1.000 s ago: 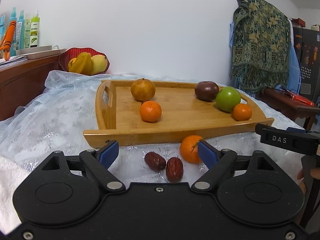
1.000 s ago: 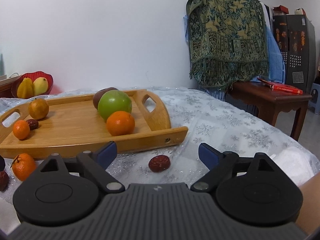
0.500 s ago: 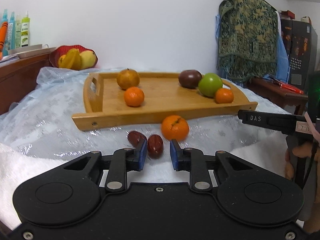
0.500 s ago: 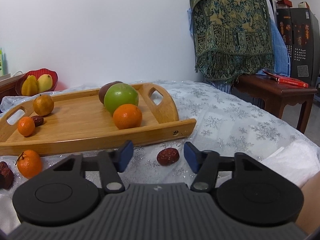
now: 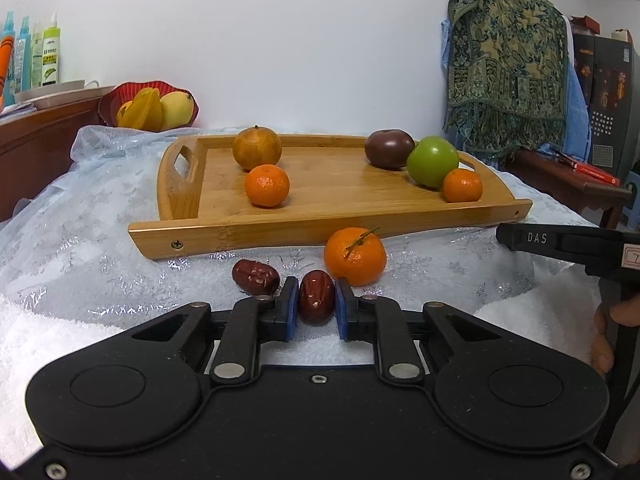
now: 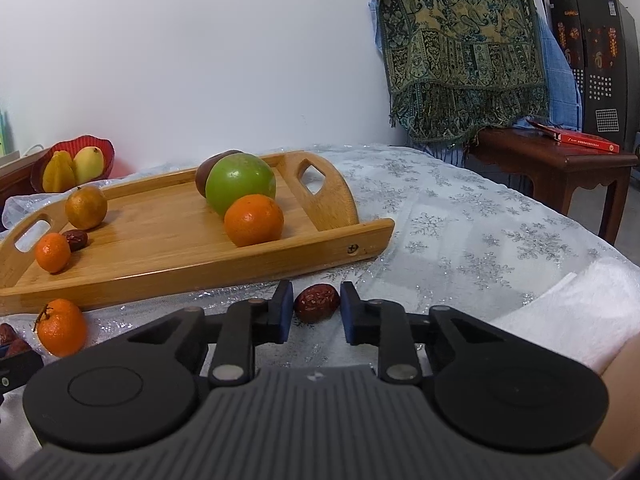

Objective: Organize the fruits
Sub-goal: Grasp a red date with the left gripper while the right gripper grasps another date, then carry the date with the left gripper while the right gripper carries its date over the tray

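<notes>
A wooden tray [image 5: 332, 224] [image 6: 168, 268] holds a brown-yellow orange [image 5: 257, 147], two tangerines [image 5: 267, 185] [image 5: 462, 185], a dark plum [image 5: 389, 148], a green apple [image 5: 432, 161] and a red date [image 6: 76, 239]. My left gripper [image 5: 316, 308] is shut on a red date [image 5: 316, 302] on the cloth; a second date [image 5: 255, 277] and a tangerine [image 5: 355, 255] lie beside it. My right gripper [image 6: 314, 310] has its jaws around another red date [image 6: 317, 302], with small gaps either side.
A red bowl of yellow fruit [image 5: 150, 106] stands behind the tray by a wooden cabinet [image 5: 36, 136]. A dark side table [image 6: 560, 168] with a red box and a draped green cloth [image 6: 460, 48] stand to the right. A white towel [image 6: 572, 320] lies at the table's near edge.
Both grippers lowered toward the dates and closed from wide open. The left one has clamped its date; the right one has narrowed around its date.
</notes>
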Demonstrator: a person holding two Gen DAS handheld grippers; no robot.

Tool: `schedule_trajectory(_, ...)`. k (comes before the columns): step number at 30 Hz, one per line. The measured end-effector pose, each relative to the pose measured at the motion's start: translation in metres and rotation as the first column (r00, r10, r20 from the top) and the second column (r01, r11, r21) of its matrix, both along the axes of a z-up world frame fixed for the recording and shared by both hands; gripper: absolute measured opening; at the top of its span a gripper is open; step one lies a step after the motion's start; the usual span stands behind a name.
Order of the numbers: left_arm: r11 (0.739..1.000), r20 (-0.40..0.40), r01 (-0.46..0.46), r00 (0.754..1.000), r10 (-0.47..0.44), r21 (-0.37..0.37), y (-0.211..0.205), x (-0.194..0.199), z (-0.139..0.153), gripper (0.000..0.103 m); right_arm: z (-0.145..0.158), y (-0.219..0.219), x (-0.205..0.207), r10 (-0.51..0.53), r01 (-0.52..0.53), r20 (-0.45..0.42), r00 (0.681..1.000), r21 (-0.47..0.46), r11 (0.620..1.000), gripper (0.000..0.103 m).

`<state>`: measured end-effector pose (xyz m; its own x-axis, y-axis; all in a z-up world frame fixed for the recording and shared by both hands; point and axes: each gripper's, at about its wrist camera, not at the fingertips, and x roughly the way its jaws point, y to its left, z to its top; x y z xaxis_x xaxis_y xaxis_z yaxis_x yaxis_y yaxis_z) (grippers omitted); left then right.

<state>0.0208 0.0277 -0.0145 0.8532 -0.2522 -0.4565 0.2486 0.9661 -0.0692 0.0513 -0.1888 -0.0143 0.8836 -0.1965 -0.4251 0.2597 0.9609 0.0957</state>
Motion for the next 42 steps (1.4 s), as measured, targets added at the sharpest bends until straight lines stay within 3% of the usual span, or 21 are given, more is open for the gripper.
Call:
schedule_trajectory(9,1.0,0.088,0.012,0.996,-0.012,-0.004,-0.002,-0.008,0.016,0.017,0.016,0.022,-0.004,0.123,-0.114,0.106,0.987,-0.091,0.989,0.028)
schedule_trajectory(15,1.0,0.124,-0.023,0.992,0.024,-0.007,0.003,0.016,0.035,0.017,0.025,0.035,0.015,0.212,-0.198,0.12,0.97,-0.12,0.973,0.029)
schedule_trajectory(23,0.996,0.039,-0.087,0.995,0.088,-0.023,0.018,0.067,0.04,0.017,0.031,0.045,0.05,0.295,-0.281,0.085,0.952,-0.14,0.949,0.029)
schedule_trajectory(33,0.998,-0.038,-0.07,0.997,0.07,-0.004,0.008,0.097,0.022,0.017,0.025,0.05,0.072,0.347,-0.345,0.003,0.938,-0.088,0.934,0.029)
schedule_trajectory(42,0.999,-0.05,-0.054,0.997,0.053,-0.001,-0.002,0.119,0.023,0.017,0.024,0.049,0.083,0.349,-0.35,-0.035,0.937,-0.042,0.936,0.029)
